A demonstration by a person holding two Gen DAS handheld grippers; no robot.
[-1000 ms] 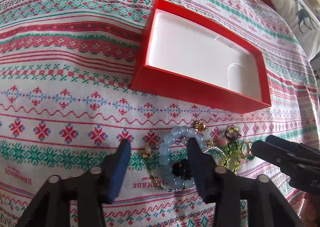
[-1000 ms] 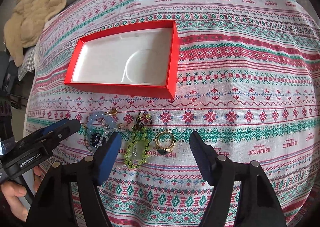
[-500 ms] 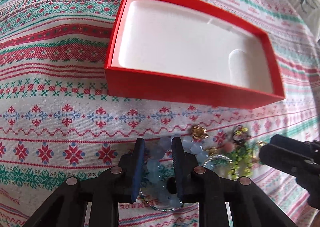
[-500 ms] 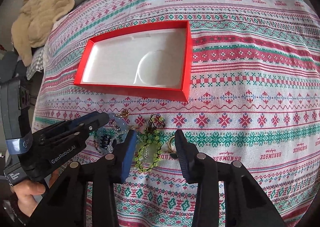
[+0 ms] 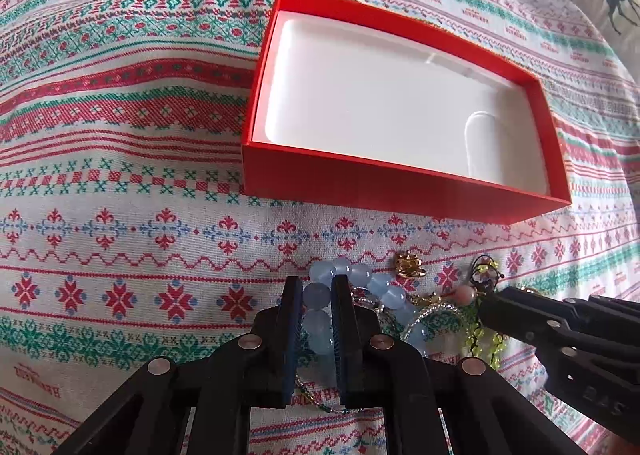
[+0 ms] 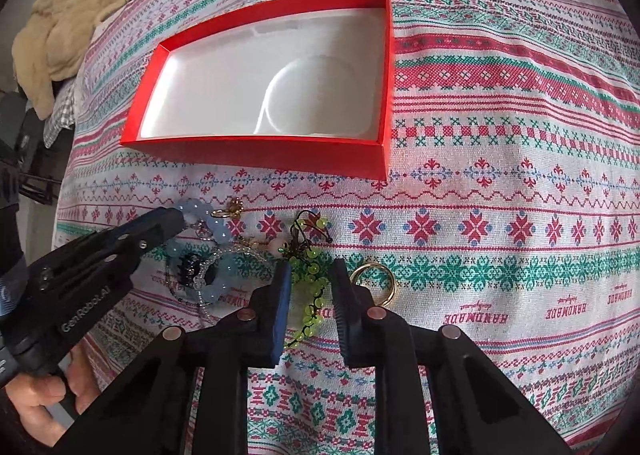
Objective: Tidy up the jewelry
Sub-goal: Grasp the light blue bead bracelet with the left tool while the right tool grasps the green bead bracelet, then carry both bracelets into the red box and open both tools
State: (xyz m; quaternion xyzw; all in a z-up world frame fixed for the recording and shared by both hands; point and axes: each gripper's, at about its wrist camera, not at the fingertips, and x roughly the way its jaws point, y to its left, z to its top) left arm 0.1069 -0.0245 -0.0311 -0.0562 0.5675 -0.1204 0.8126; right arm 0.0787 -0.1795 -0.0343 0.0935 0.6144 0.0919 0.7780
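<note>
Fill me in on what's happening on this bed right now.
A person with a handheld gripper in each hand is sorting jewelry into a red box, which has nothing in it yet. The left gripper is closed on the blue bead bracelet. The right gripper straddles the green bead bracelet, its fingers close around it but apparently not yet clamped. A gold ring lies on the patterned cloth just beside it.

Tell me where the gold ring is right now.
In the right wrist view, the gold ring lies on the patterned cloth, just right of the right hand-held gripper and the green beads.
</note>
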